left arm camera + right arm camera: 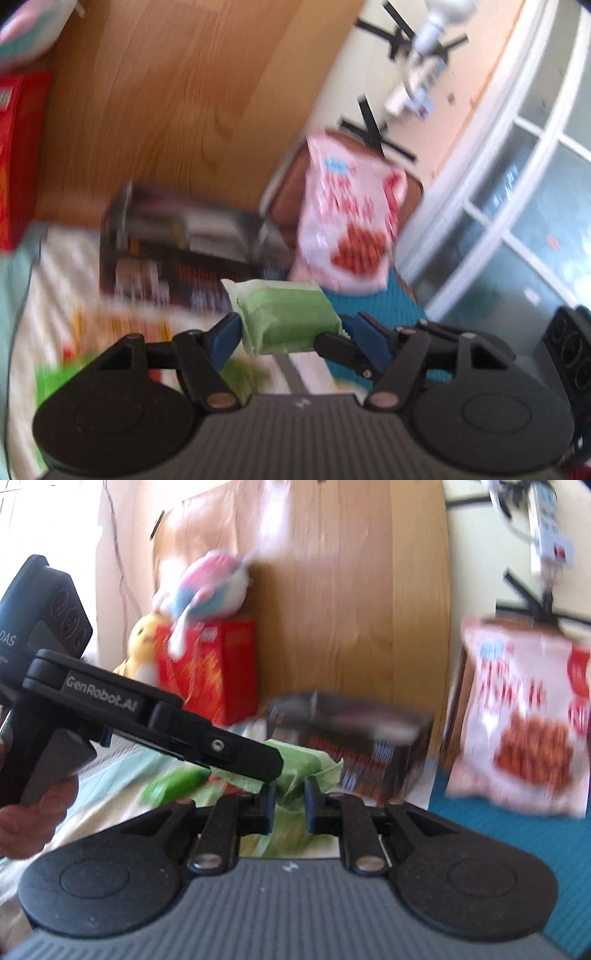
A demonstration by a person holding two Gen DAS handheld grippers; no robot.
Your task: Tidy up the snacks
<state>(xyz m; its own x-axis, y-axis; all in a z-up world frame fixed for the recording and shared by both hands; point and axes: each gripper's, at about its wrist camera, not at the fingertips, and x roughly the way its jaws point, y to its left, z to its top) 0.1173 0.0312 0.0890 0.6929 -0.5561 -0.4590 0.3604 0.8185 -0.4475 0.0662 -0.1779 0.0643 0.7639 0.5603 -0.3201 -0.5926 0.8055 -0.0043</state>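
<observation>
left gripper [286, 332] is right up close, clamped on a green snack packet [284, 317], held up in front of a dark box [184, 251]. right gripper [288, 805] has a small gap, nothing in it. pink bag [524, 716] stands beside the box.

left claw [290, 332]: clamped on green packet [286, 315] | right claw [289, 805]: narrowly parted, gripping nothing

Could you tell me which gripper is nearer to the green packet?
Left. The left gripper is clamped on the green packet; the right gripper sits just behind it, empty.
</observation>
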